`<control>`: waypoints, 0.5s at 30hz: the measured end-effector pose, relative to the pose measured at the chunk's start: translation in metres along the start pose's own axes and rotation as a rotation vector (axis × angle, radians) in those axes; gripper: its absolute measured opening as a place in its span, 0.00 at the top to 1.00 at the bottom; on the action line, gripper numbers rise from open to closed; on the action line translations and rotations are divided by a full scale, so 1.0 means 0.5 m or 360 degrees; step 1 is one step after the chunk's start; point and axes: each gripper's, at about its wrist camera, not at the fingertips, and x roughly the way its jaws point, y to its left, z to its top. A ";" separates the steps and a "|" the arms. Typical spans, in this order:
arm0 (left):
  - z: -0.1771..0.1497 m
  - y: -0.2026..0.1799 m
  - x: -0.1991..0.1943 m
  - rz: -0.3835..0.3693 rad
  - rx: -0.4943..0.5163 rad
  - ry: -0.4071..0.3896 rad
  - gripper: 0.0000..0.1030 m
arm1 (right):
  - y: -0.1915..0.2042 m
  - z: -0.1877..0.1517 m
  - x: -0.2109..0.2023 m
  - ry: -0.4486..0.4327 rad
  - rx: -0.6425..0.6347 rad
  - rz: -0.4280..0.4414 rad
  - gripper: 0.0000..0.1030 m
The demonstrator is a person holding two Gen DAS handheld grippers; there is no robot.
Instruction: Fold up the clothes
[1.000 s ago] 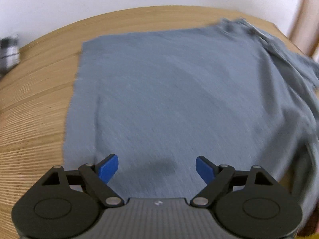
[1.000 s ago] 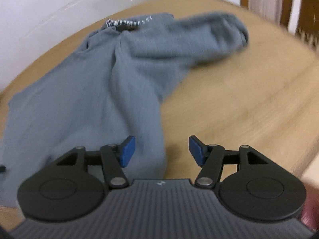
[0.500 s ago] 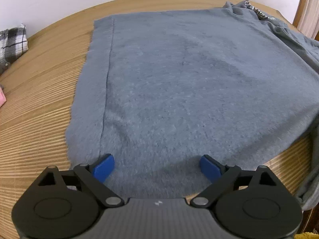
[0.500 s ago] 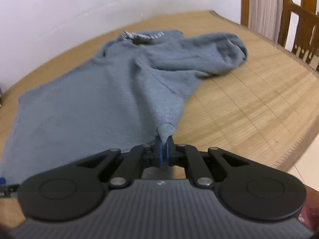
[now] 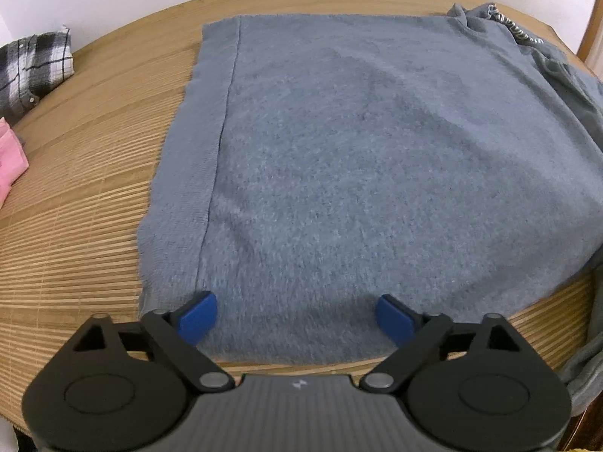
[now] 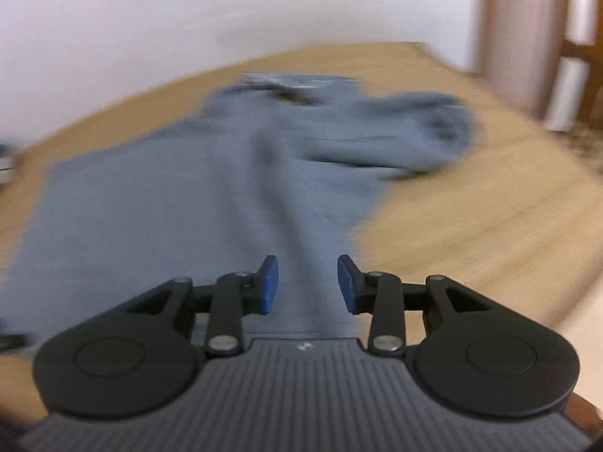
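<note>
A grey-blue sweater [image 5: 358, 158] lies spread flat on the wooden table [image 5: 75, 203], its hem band to the left and its collar at the far right. My left gripper [image 5: 297, 312] hovers over the sweater's near edge. Its jaws are wide apart and closing a little, with cloth beneath them and the blue pads [image 5: 198, 314] pressing nothing. In the blurred right wrist view the sweater [image 6: 169, 207] stretches away, with a bunched sleeve [image 6: 414, 139] at the far right. My right gripper [image 6: 308, 284] is opening, with a strip of the cloth showing in the gap, not pinched.
A black-and-white plaid cloth [image 5: 34, 64] and a pink cloth [image 5: 9, 162] lie at the table's left edge. A wooden chair [image 6: 580, 75] stands past the table's right side. The table's near edge runs close below my left gripper.
Half a second ago my right gripper was shut on a pinch of the sweater's edge; its jaws have now parted and let it go. The left gripper has barely moved.
</note>
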 end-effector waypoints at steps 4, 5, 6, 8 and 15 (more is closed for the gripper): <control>-0.003 -0.003 -0.016 -0.0013 0.0011 -0.0010 0.12 | 0.107 -0.014 -0.003 0.0118 -0.0295 0.0396 0.59; -0.004 -0.003 -0.014 -0.0006 0.0014 -0.0002 0.12 | 0.132 -0.020 0.001 0.0141 -0.0375 0.0390 0.52; -0.006 -0.002 -0.011 -0.0002 0.0016 0.0006 0.12 | 0.157 -0.024 0.007 0.0161 -0.0456 0.0345 0.47; -0.009 -0.001 -0.007 -0.0001 0.0017 0.0013 0.12 | 0.201 -0.033 0.020 0.0172 -0.0601 0.0211 0.43; -0.014 0.007 -0.003 -0.0034 -0.0010 0.0001 0.10 | 0.248 -0.074 0.071 0.0452 -0.0799 0.0164 0.74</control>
